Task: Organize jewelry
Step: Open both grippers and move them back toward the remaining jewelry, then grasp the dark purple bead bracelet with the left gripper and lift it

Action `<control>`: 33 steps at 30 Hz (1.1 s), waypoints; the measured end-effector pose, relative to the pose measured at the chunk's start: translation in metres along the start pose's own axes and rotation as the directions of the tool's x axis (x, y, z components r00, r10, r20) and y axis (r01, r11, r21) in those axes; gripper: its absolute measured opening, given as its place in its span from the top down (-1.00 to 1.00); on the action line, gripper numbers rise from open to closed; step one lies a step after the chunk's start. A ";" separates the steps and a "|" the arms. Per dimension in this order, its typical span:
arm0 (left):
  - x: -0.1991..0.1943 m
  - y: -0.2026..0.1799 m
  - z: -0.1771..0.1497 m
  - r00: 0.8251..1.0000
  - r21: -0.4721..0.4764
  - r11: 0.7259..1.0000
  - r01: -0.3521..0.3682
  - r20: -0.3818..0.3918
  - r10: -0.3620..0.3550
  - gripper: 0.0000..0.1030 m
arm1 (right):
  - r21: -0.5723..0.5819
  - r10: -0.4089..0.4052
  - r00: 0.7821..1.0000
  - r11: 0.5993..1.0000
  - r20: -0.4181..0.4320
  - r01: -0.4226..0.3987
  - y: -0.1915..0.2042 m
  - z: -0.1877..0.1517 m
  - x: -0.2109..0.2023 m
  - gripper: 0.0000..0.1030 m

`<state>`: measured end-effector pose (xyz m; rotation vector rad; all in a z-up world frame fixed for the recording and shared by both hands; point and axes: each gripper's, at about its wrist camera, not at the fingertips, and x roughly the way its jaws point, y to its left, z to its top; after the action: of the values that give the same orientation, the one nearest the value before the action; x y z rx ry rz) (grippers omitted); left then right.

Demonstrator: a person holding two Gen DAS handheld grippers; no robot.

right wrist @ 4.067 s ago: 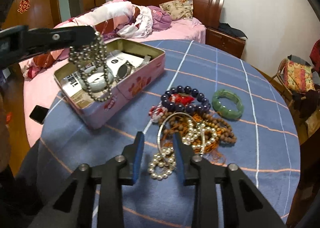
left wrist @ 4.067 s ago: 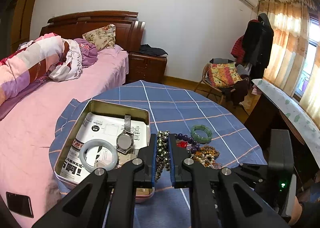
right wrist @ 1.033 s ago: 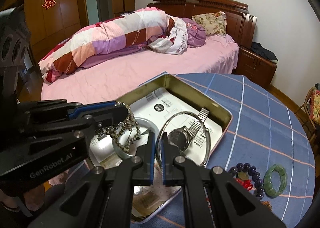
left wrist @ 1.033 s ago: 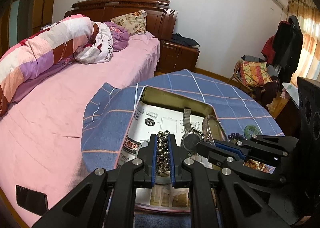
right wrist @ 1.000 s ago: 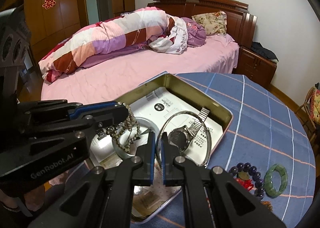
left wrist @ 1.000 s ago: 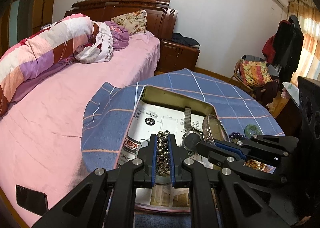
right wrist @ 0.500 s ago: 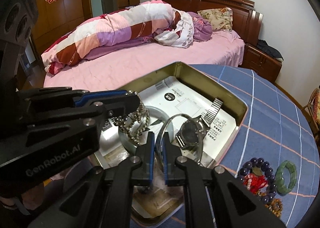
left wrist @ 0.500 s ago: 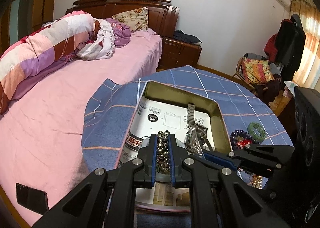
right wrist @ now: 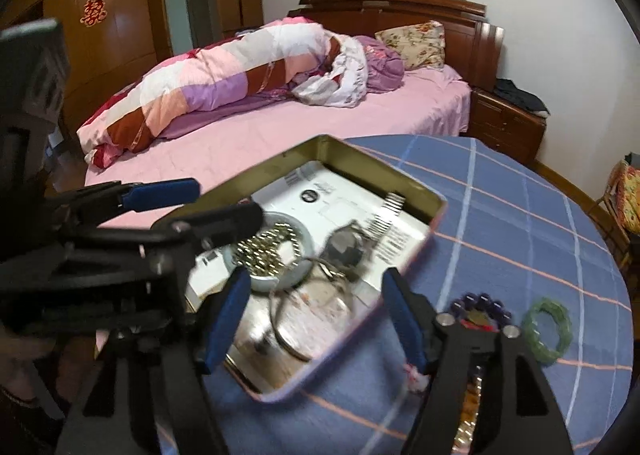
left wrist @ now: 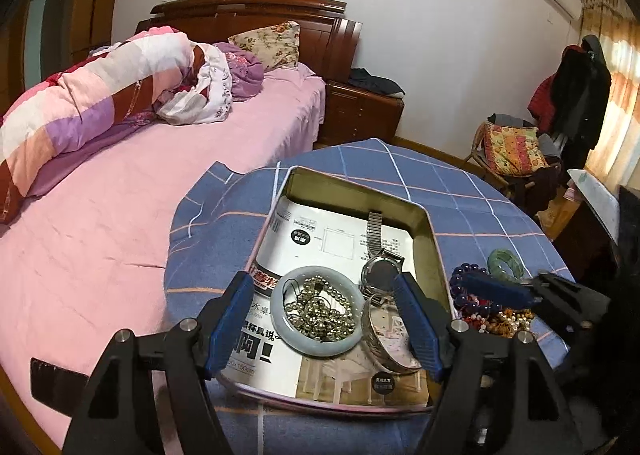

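A pink tin box (left wrist: pixel 430 239) (right wrist: pixel 434 211) sits on the round blue-checked table (left wrist: pixel 460 191). Inside lie a pale jade bangle (left wrist: pixel 288 337), a metal bead necklace (left wrist: pixel 320 311) (right wrist: pixel 264 249) heaped in the bangle, a silver bangle (left wrist: pixel 384 347) (right wrist: pixel 288 319) and a wristwatch (left wrist: pixel 380 273) (right wrist: pixel 348 243). My left gripper (left wrist: pixel 324 329) is open and empty just above the bangle and necklace. My right gripper (right wrist: pixel 316 319) is open and empty above the silver bangle. A green bangle (left wrist: pixel 505 261) (right wrist: pixel 548 329), a dark bead bracelet (left wrist: pixel 464 283) (right wrist: pixel 480 303) and more beads lie right of the tin.
A bed with pink sheet (left wrist: pixel 120 215) and rolled quilt (right wrist: pixel 224 83) is behind and left of the table. A nightstand (left wrist: pixel 360 115) and a chair with cushion (left wrist: pixel 510 151) stand at the far wall. The left gripper body (right wrist: pixel 100 255) fills the left of the right wrist view.
Both grippers have opened. The bead necklace dropped from my left gripper into the jade bangle, and the silver bangle dropped from my right gripper into the tin.
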<state>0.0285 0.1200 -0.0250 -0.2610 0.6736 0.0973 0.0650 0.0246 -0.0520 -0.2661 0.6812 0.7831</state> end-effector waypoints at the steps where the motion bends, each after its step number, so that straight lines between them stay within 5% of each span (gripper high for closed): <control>1: 0.000 0.000 0.000 1.000 -0.003 1.000 -0.002 -0.001 0.002 -0.41 | 0.006 -0.005 1.000 1.000 0.004 0.005 -0.003 -0.001 -0.004 -0.45; 17: 0.006 -0.069 -0.002 0.999 0.134 0.990 0.046 -0.004 -0.045 -0.41 | 0.260 -0.234 0.970 0.935 -0.064 0.243 -0.115 -0.057 -0.057 -0.56; 33: 0.049 -0.155 -0.012 0.992 0.314 0.942 0.117 -0.088 -0.093 -0.41 | 0.326 -0.293 0.954 0.897 -0.068 0.298 -0.152 -0.077 -0.067 -0.70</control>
<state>0.0862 -0.0324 -0.0321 0.0117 0.7345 -0.1242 0.1047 -0.1531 -0.0699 -0.0633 0.7566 0.3646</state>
